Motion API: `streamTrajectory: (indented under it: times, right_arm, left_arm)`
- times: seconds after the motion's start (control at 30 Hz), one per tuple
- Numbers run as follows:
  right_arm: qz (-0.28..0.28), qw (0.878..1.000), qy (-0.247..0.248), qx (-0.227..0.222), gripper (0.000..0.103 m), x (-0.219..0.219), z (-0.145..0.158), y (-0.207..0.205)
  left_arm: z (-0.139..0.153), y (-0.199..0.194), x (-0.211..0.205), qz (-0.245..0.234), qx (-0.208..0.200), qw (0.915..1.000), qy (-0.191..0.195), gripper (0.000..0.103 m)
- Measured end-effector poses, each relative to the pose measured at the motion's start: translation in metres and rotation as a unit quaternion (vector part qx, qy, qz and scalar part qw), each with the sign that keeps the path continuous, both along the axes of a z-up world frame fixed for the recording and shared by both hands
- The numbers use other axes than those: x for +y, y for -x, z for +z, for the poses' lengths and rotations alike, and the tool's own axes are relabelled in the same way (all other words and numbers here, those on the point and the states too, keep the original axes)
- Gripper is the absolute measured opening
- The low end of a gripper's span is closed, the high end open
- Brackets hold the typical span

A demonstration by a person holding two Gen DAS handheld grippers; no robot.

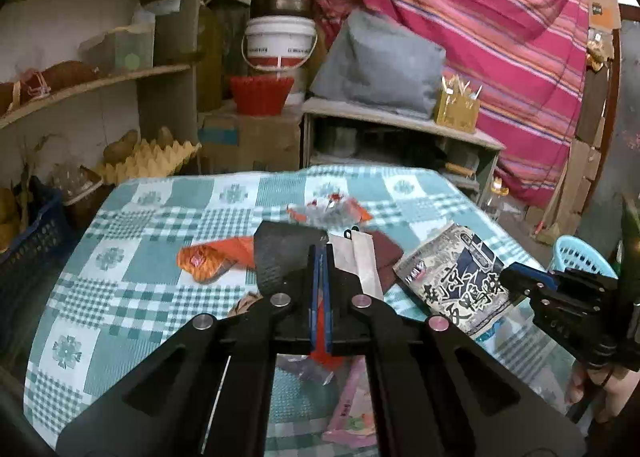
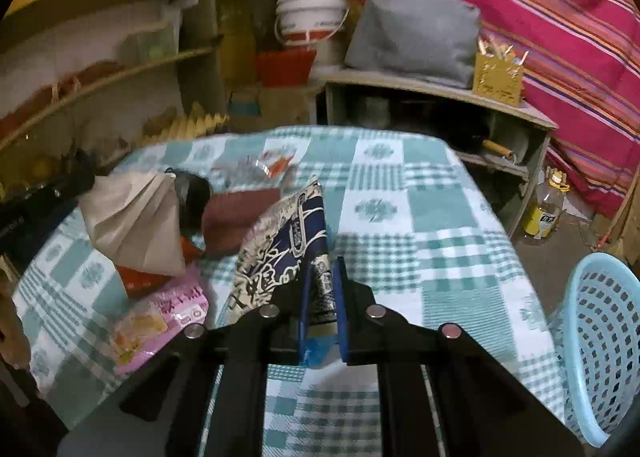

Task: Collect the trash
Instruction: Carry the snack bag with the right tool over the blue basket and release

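My left gripper is shut on a folded beige paper bag, held above the checked tablecloth with a black sheet beside it. In the right wrist view the same paper bag hangs at the left. My right gripper is shut on the edge of a blue-and-white printed snack bag, which tilts up off the cloth. The left wrist view shows that right gripper at the right, pinching the snack bag.
On the cloth lie an orange wrapper, a clear and red wrapper, a pink packet and a maroon piece. A light blue basket stands off the table's right edge. Shelves and a cabinet stand behind.
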State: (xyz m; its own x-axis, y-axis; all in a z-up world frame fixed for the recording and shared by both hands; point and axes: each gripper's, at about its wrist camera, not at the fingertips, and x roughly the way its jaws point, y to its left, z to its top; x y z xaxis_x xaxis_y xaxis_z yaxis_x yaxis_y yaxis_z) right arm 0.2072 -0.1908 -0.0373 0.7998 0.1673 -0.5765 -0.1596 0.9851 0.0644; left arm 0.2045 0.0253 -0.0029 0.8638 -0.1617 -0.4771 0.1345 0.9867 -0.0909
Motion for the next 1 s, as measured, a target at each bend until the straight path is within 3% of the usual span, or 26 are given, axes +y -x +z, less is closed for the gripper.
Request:
streamTrajectory:
  times: [0.3,0.6,1.0]
  right_arm:
    - [-0.016,0.999,-0.003,-0.047,0.005,-0.029,0.027,0.025]
    - [-0.051,0.995,-0.042,-0.078,0.005,-0.092,0.051,0.057]
    - [-0.130,0.985,-0.053,-0.100,0.004,-0.184,0.058,0.104]
  left_arm:
    - [0.025,0.016,-0.019,-0.016,-0.038,0.9991,0.013,0.000]
    - [0.044,0.039,-0.075,-0.060,-0.069,0.9958,-0.001,0.000]
    - [0.040,0.058,-0.165,-0.127,-0.051,0.9903,0.019,0.000]
